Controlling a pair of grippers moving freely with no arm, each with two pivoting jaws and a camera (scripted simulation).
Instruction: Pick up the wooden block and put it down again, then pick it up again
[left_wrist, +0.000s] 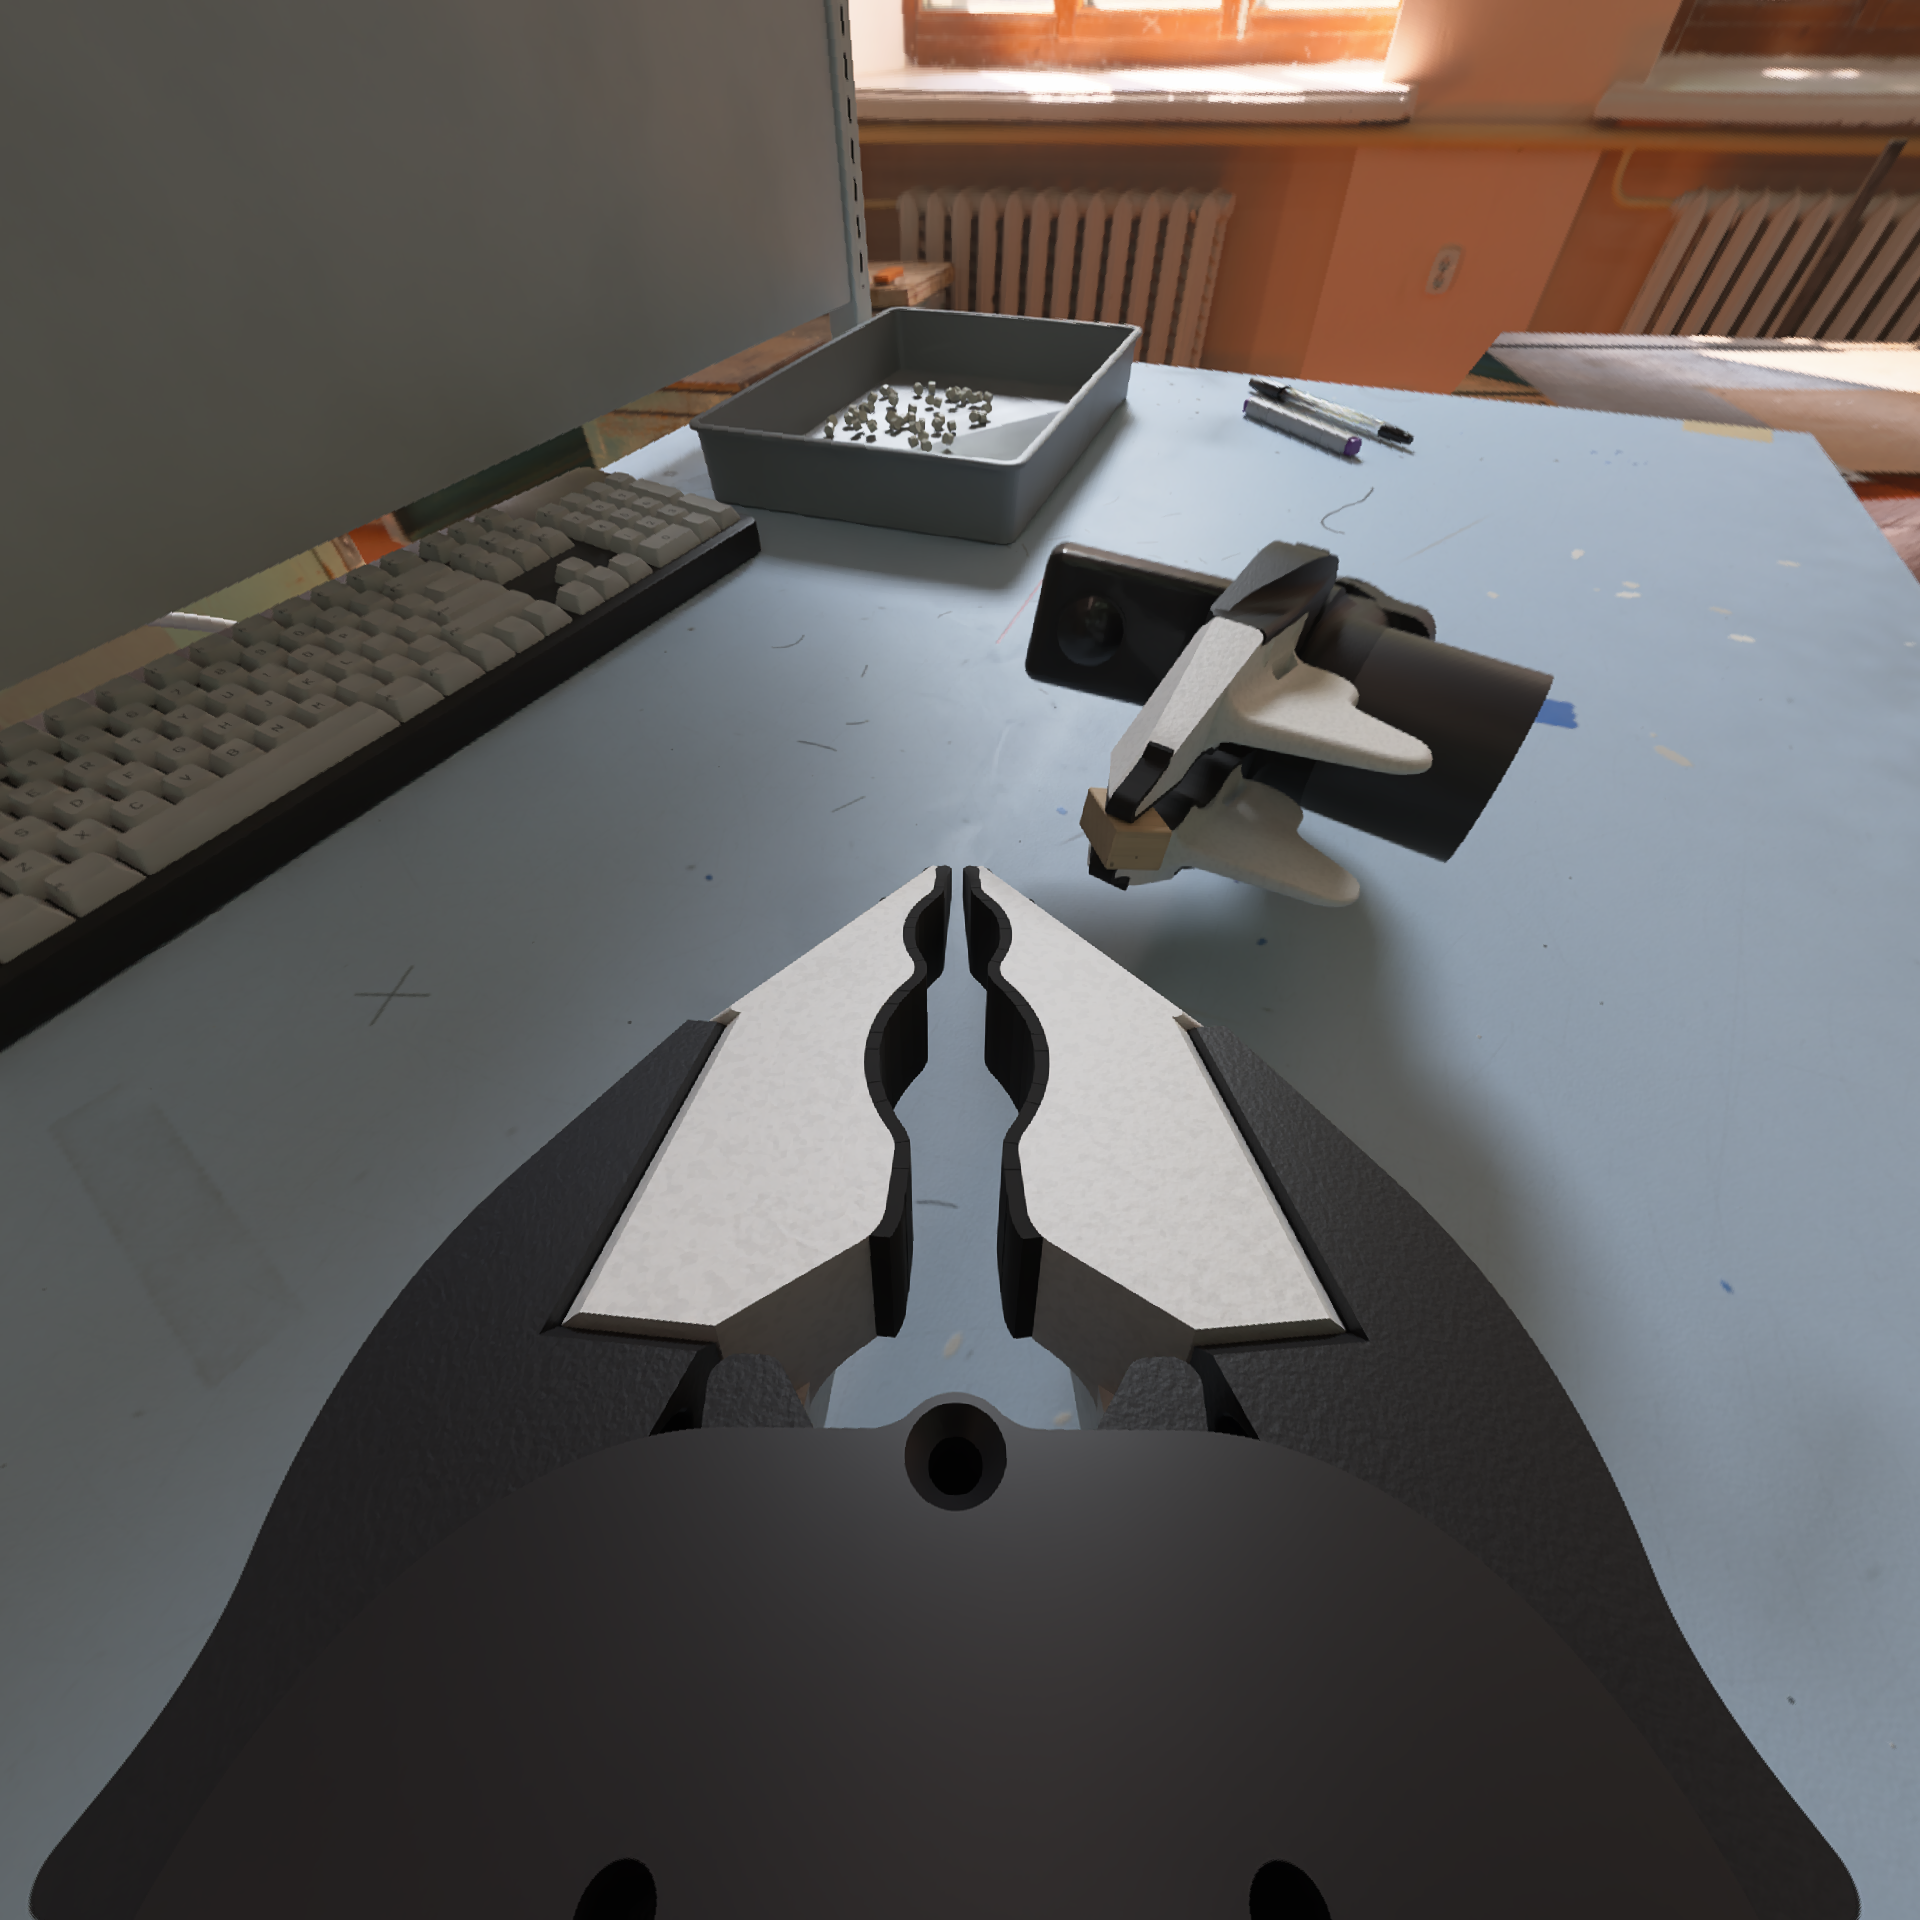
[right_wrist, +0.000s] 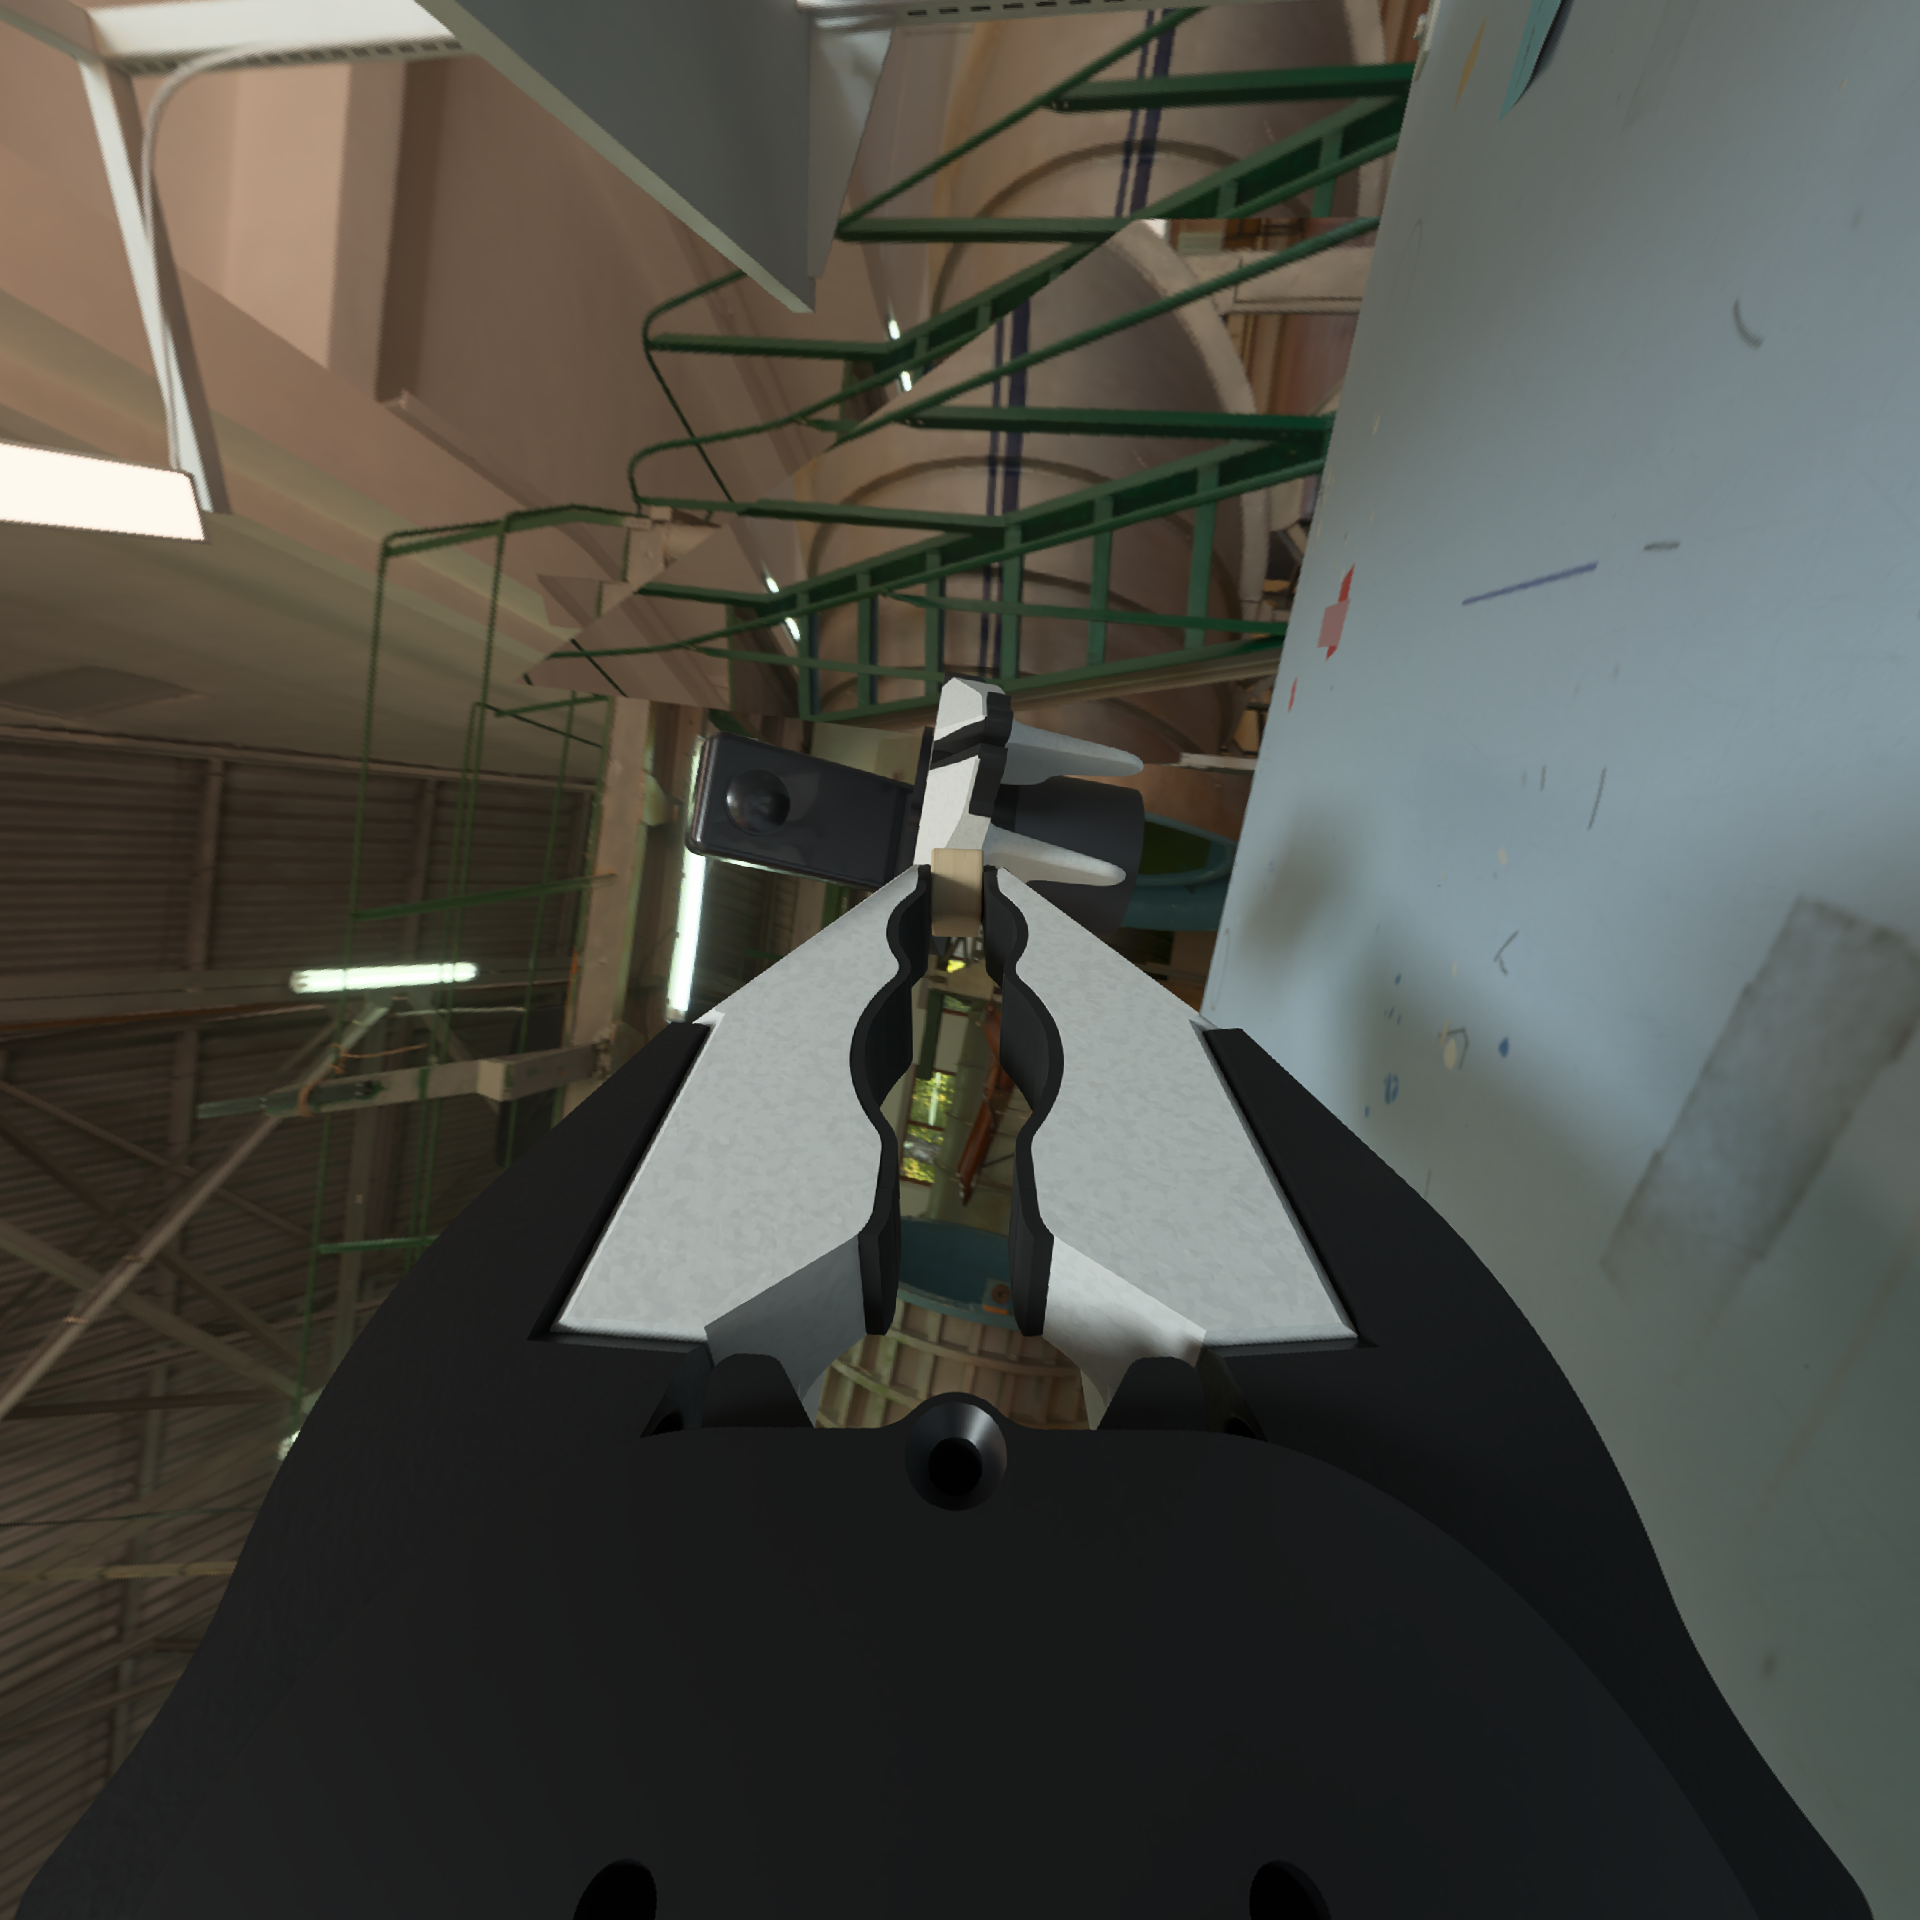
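Left wrist view looks down along the left gripper (left_wrist: 957, 873), whose white fingers with black pads are drawn together until only a thin slit remains at the tips, with nothing between them; it hangs over the pale blue table (left_wrist: 1558, 1039) without touching anything. Ahead and to the right of those tips, the right gripper (left_wrist: 1117, 831) lies on its side close to the tabletop, pointing back toward the camera, and its fingers are clamped on the wooden block (left_wrist: 1120, 840) — a small tan cube pinched at the very tips, low over the table; whether it touches the surface cannot be told. Farther back stands a grey tray (left_wrist: 1081, 416) holding a scatter of small greenish-grey pieces (left_wrist: 909, 416), with two pens (left_wrist: 1325, 416) lying side by side to its right. A beige keyboard (left_wrist: 312, 675) on a black base runs along the left edge, beneath a large grey panel (left_wrist: 416, 260). Right wrist view is rolled sideways, so the table (right_wrist: 1610, 727) rises like a wall on the right. There the right gripper (right_wrist: 956, 894) pinches the wooden block (right_wrist: 954, 894) between its tip pads, and just beyond it the left gripper (right_wrist: 961, 790) shows, near the block but apart from it — its tips hidden behind.
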